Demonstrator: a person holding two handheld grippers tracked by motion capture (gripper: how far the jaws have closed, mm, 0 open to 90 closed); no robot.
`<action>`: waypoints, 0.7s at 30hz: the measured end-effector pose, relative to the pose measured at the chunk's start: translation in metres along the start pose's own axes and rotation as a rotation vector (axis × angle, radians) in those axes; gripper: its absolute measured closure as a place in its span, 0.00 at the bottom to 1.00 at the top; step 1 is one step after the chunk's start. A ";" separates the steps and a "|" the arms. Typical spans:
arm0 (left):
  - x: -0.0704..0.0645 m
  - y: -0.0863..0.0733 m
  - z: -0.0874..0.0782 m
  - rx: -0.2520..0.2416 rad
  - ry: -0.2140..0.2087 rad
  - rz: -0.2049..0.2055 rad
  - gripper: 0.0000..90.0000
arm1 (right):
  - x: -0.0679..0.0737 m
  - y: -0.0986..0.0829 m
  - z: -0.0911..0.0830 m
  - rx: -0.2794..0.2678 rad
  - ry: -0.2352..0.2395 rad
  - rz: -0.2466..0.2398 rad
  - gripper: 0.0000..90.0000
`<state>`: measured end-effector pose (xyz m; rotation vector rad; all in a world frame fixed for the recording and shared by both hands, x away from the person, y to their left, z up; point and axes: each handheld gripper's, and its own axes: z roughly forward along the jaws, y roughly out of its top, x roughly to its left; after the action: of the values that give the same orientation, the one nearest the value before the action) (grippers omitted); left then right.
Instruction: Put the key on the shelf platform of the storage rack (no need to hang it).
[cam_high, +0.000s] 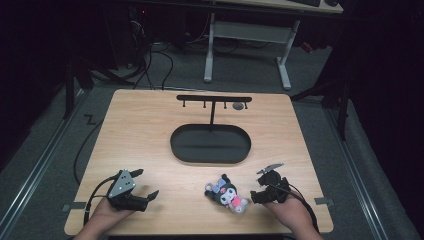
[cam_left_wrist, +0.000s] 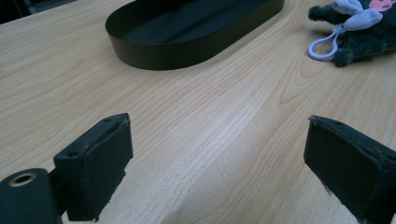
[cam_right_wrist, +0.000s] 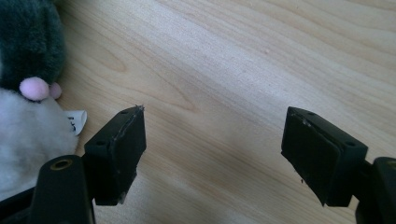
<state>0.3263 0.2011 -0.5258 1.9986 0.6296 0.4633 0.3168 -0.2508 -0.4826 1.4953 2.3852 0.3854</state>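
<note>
Resting: both claws sit low at the near edge of the table (cam_high: 150, 125), one in each hand, neither holding anything.
Plush toy: the dark plush toy (cam_high: 227, 194) lies on its side on the bare wood near the front, between the two claws and much closer to the right one; its pale lilac loop (cam_left_wrist: 322, 46) points toward the tray, free to be hooked or pinched.
Right claw: the right claw (cam_high: 263, 185) is just beside the toy, jaws spread wide over bare wood, the toy's white and pink fur at the left of its own view; likely placed so for a short sideways reach.
Left claw: the left claw (cam_high: 147, 186) is well apart from the toy, jaws spread, aimed toward the tray.
Tray: the black oval tray (cam_high: 210, 144) stands mid-table, empty.
Stand: a black T-shaped hook stand (cam_high: 214, 100) rises behind the tray, probably where the loop would hang.
</note>
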 end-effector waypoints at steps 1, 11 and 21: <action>0.000 0.000 0.000 -0.001 -0.001 -0.001 0.10 | 0.000 0.002 -0.002 0.008 -0.006 -0.009 0.25; 0.000 0.000 0.000 0.004 0.001 0.002 0.10 | 0.001 0.014 -0.014 0.093 0.007 -0.068 0.25; 0.000 0.000 0.000 0.005 0.001 0.003 0.10 | 0.001 0.020 -0.015 0.163 0.017 -0.088 0.26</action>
<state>0.3263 0.2008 -0.5260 2.0048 0.6296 0.4648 0.3269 -0.2423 -0.4613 1.4514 2.5390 0.1875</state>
